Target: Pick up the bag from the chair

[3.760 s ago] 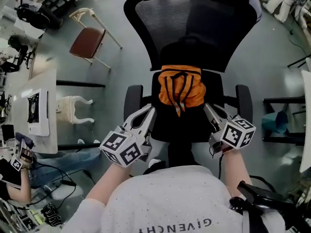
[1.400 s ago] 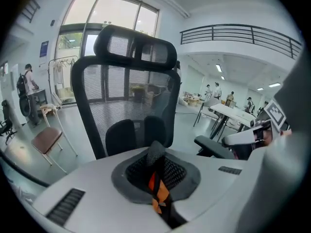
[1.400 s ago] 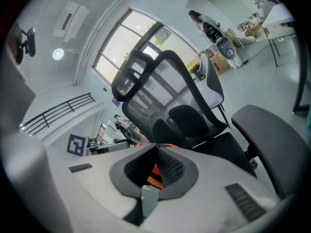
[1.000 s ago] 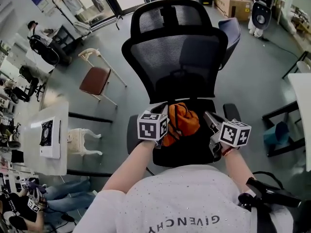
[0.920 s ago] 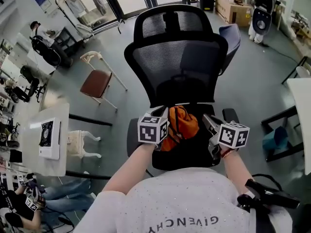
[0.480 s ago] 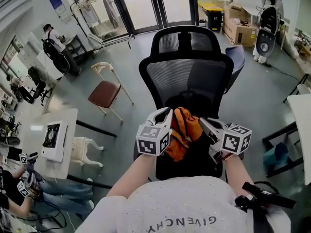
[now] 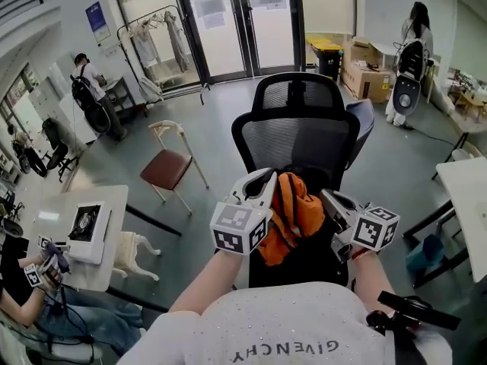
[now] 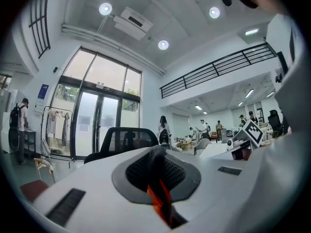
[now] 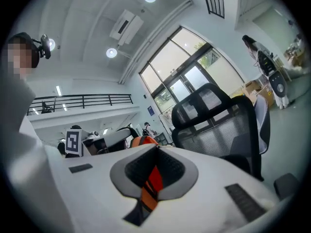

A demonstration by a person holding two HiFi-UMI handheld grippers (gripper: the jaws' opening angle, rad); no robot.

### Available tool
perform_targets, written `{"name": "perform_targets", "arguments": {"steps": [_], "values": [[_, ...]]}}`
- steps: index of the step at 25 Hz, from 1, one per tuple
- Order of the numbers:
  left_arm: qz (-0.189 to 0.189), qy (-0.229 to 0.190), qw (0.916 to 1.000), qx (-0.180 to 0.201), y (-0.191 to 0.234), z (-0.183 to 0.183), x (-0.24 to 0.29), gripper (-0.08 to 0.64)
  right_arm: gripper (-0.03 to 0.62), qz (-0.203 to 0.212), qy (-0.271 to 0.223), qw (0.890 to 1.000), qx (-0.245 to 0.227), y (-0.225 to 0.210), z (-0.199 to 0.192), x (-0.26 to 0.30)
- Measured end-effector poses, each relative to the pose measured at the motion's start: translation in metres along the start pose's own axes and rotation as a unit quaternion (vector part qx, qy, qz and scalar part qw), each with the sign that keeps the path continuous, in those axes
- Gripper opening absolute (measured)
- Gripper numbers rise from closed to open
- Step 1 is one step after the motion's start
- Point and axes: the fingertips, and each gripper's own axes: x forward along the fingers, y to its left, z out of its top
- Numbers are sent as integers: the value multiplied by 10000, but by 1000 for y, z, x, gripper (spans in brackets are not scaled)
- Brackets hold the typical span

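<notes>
The soft, crumpled orange bag [image 7: 295, 213] hangs between the two tools, in front of the black mesh chair [image 7: 298, 137]. The left tool [image 7: 261, 182] is pinched shut on a thin strip of orange cloth [image 8: 156, 198] (only a sliver shows). The right tool [image 7: 329, 198] is closed on a flat orange strap [image 9: 151, 184]. The bag seems to be off the seat, which is mostly hidden.

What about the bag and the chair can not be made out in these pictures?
- Head view: whether the bag is clear of the seat of the chair; the bag and the person's body cover the seat.
- Left gripper view: the left gripper, shut on the bag, hides all but an orange sliver.
- Right gripper view: the right gripper covers most of the bag; which part is pinched is unclear.
</notes>
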Motion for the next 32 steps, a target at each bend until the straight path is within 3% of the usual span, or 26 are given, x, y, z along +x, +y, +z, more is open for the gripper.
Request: {"name": "perform_targets", "arguments": {"steps": [9, 13, 19, 26, 32], "values": [[-240, -394, 9989, 98, -31, 31, -93, 8, 3, -367, -37, 9988, -318, 81, -20, -51], [-465, -649, 9965, 247, -56, 43, -146, 8, 3, -183, -2, 9988, -463, 130, -44, -73], [-928, -787, 9889, 856, -97, 37, -224, 8, 2, 154, 88, 9962, -851, 208, -110, -100], [-950, -939, 9909, 150, -119, 40, -270, 9, 3, 109, 146, 9957, -905, 254, -114, -142], [-963, -1065, 9896, 84, -153, 52, -309, 9, 3, -85, -371, 9989, -274, 256, -101, -190]]}}
